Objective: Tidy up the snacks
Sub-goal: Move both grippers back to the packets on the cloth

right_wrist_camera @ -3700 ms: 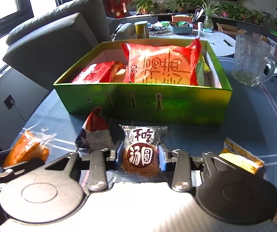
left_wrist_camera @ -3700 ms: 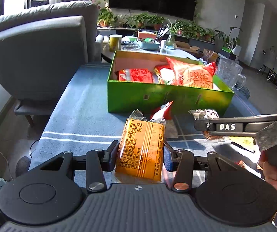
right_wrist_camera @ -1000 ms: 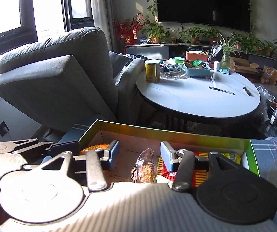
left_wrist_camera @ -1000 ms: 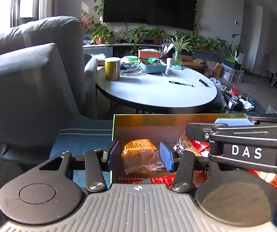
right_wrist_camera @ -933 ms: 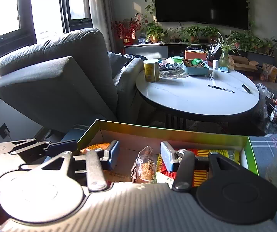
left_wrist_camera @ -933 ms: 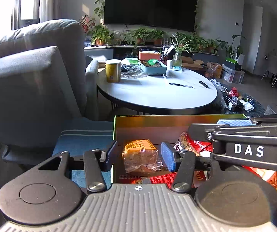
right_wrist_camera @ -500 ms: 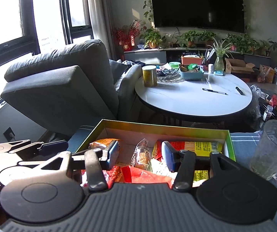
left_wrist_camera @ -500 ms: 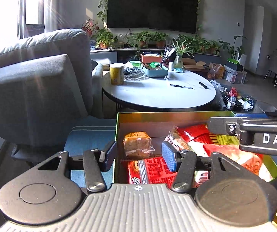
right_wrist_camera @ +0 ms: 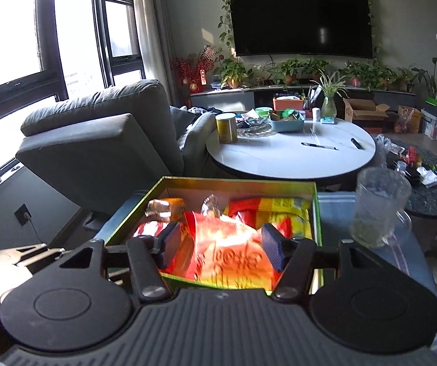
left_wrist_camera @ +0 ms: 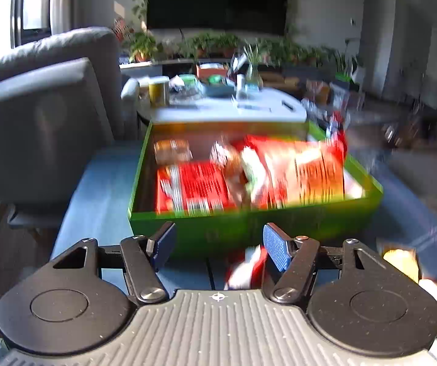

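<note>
The green box (left_wrist_camera: pixel 139 189) stands on the blue cloth just ahead of my left gripper (left_wrist_camera: pixel 218 241), whose jaws are opening with nothing between them. Inside the box lie an orange bread packet (left_wrist_camera: pixel 172 151) at the back left, a red snack bag (left_wrist_camera: pixel 197 186) and a big orange-red bag (left_wrist_camera: pixel 303 167). A red-and-white packet (left_wrist_camera: pixel 245 267) lies on the cloth under the left gripper's right finger. My right gripper (right_wrist_camera: pixel 220 244) stands open and empty over the box's (right_wrist_camera: pixel 236 183) near side, above the big orange-red bag (right_wrist_camera: pixel 230 256). A small clear packet (right_wrist_camera: pixel 209 206) and the orange bread packet (right_wrist_camera: pixel 166 207) sit at the back.
A glass mug (right_wrist_camera: pixel 377 207) stands right of the box. A yellow packet (left_wrist_camera: pixel 401 260) lies on the cloth at the right. Behind are a grey armchair (right_wrist_camera: pixel 96 146) and a round white table (right_wrist_camera: pixel 291 152). The left gripper (right_wrist_camera: pixel 26 253) shows at the left edge.
Both grippers have drawn back from the box's far end. The left one let go of the orange bread packet, which stays in the back left corner, and its jaws widened.
</note>
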